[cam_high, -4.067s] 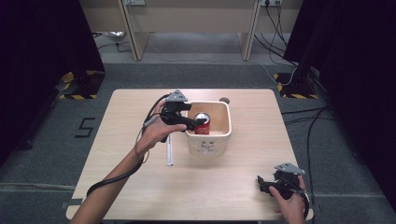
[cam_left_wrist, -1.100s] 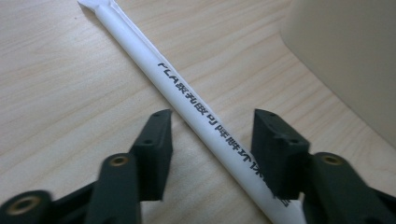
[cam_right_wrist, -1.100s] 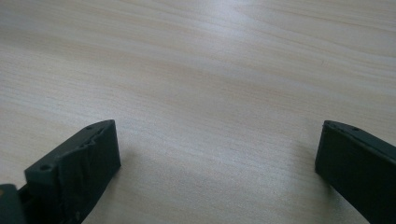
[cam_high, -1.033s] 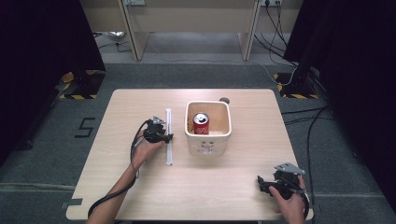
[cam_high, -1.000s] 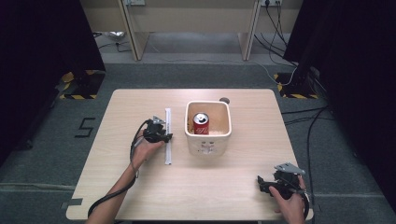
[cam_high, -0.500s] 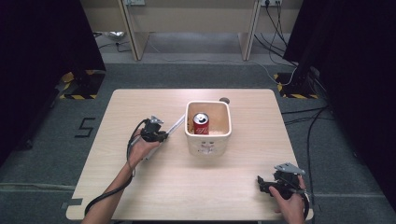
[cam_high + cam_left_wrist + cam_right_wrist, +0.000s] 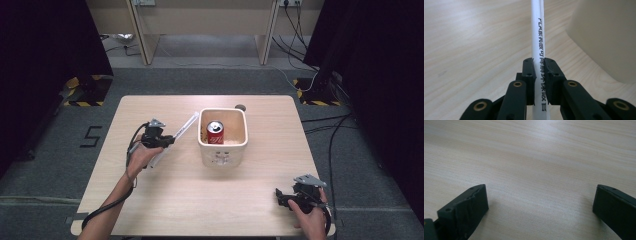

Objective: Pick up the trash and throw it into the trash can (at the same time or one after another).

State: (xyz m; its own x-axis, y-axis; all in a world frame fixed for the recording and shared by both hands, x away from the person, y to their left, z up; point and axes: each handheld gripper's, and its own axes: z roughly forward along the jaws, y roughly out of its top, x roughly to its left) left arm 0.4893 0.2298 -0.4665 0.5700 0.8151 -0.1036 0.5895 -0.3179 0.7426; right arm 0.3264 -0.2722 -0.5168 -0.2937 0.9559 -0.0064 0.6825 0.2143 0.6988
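Straw (image 7: 179, 131), wrapped in white paper, had left the table (image 7: 150, 210): the left gripper (image 7: 165, 141) had just clamped and tilted it toward the tub (image 7: 223, 150), beside the can (image 7: 215, 132). Right gripper (image 7: 282, 196) gaped, idle near the right front corner.
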